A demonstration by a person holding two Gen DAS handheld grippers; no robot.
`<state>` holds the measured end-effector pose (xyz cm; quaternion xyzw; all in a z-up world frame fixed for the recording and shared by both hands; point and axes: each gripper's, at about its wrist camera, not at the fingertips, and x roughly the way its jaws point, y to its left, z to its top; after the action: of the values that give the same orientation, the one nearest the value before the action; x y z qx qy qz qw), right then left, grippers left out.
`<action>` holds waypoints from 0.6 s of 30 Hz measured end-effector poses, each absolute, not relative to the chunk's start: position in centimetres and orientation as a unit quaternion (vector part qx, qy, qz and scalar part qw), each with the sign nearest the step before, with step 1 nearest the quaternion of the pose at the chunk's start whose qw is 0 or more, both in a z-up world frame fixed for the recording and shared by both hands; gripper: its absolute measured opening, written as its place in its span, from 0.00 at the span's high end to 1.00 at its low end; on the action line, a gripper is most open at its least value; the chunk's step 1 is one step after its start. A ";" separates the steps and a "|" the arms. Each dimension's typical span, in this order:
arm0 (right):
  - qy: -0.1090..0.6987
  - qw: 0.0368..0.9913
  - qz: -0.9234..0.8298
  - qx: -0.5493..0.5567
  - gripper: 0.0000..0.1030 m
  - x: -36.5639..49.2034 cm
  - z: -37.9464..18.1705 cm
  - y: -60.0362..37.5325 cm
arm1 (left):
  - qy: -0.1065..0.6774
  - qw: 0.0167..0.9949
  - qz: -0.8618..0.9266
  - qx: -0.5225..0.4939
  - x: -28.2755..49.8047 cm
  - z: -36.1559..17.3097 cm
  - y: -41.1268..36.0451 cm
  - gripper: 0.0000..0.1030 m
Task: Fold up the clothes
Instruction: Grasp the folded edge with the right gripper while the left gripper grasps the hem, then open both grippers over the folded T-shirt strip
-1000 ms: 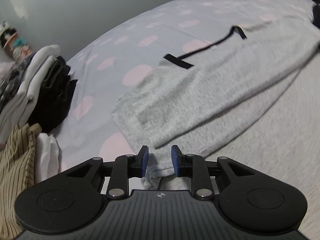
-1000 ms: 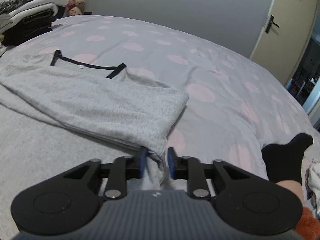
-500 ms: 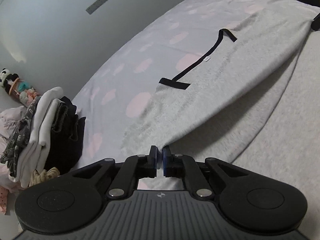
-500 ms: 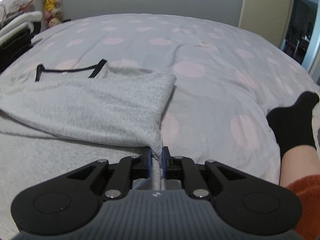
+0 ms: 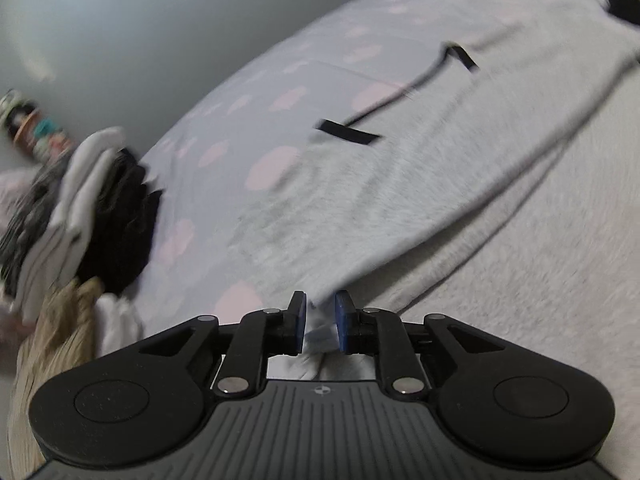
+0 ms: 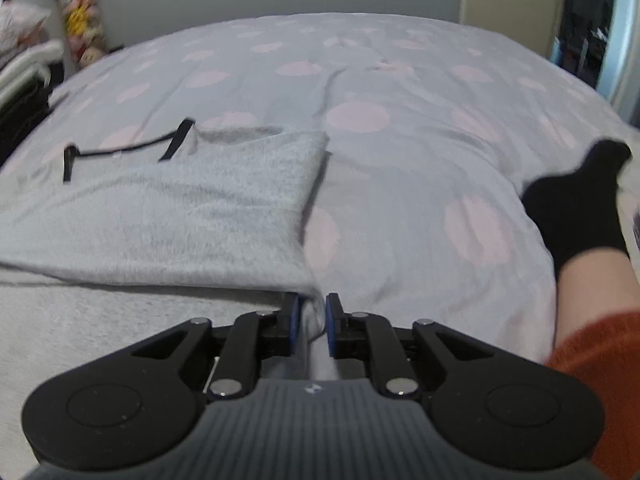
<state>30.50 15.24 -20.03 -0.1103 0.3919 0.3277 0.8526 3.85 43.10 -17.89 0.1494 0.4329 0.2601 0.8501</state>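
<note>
Both tongs are parted a bit: the left tongs point(image 5: 321, 322) and right tongs point(image 6: 308, 325) are each set around a corner of the grey top point(image 6: 168, 216), gripping nothing. The top is spread folded on the spotted bed point(image 6: 400, 128), stacked clothes point(image 5: 80, 200) seen further left.

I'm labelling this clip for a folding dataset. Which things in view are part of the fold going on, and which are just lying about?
In the job:
- grey garment, partly folded over itself
- left gripper, open at its corner
- right gripper, open at the other corner

Lying about:
- stack of folded clothes
- spotted bedspread
- person's black sock
- plush toys
</note>
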 end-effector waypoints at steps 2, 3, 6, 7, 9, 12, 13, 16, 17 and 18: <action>0.389 0.856 0.328 -0.094 0.79 29.8 -19.2 14.0 | 0.423 0.857 0.269 0.121 2.0 -16.5 42.8 0.81; 0.386 0.856 0.333 -0.089 0.79 29.3 -18.8 13.5 | 0.419 0.860 0.270 0.107 1.1 -15.8 42.6 0.81; 0.371 0.857 0.347 -0.092 0.78 27.3 -17.1 12.5 | 0.414 0.866 0.267 0.083 -1.9 -14.0 41.0 0.81; 0.365 0.856 0.353 -0.096 0.76 26.5 -16.5 12.2 | 0.413 0.867 0.266 0.081 -2.8 -13.4 40.5 0.81; 0.365 0.850 0.367 -0.101 0.65 25.0 -15.5 11.7 | 0.407 0.871 0.264 0.080 -4.5 -12.1 39.5 0.81; 0.379 0.831 0.392 -0.106 0.55 23.2 -13.9 11.0 | 0.390 0.877 0.270 0.073 -7.0 -9.9 38.0 0.81; 0.374 0.829 0.400 -0.114 0.49 22.4 -13.3 10.7 | 0.387 0.880 0.267 0.069 -7.6 -9.2 37.6 0.81; 0.353 0.818 0.427 -0.154 0.43 19.9 -11.4 9.8 | 0.399 0.885 0.231 0.068 -9.2 -7.4 36.1 0.80; 0.352 0.808 0.439 -0.174 0.43 19.0 -10.9 9.6 | 0.406 0.884 0.217 0.074 -9.7 -6.9 35.5 0.76; 0.353 0.796 0.451 -0.197 0.43 18.1 -10.3 9.4 | 0.416 0.882 0.203 0.087 -10.1 -6.6 34.7 0.71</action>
<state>18.10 9.42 -10.30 -0.1965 0.3527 0.4511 0.7960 -10.07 34.71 -6.64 0.0865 0.4163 0.2033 0.8819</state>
